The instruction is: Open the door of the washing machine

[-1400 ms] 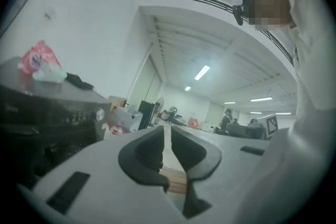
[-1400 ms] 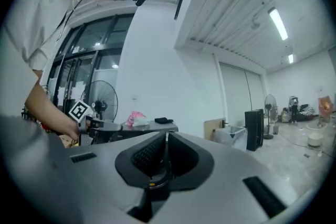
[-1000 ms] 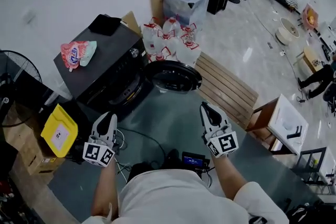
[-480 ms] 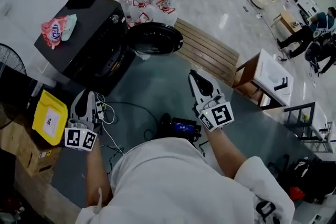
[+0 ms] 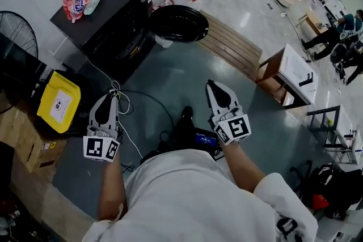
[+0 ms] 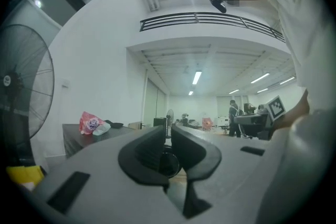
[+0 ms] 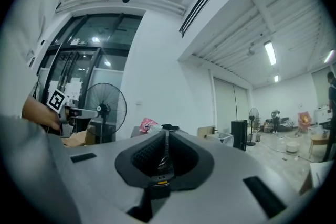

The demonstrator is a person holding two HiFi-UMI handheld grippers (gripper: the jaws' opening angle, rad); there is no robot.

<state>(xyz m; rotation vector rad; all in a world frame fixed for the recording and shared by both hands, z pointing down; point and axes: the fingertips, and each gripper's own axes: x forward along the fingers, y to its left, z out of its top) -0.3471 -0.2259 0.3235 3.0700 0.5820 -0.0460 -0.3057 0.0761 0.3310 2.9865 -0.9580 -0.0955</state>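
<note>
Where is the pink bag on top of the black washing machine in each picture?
Head view: the pink bag is at the upper left, lying on the washing machine.
Left gripper view: left of the middle.
Right gripper view: near the middle, a little left.
Shared landmark: the standing fan, to the bag's left in every view.

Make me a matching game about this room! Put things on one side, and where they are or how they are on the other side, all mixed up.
Things:
1. door
2. pink bag
3. fan
4. left tongs

Clues:
A. shut, holding nothing
B. lying on top of the washing machine
C. swung wide open
D. standing left of the washing machine in the head view

Right pairs: 1-C, 2-B, 3-D, 4-A.
</note>
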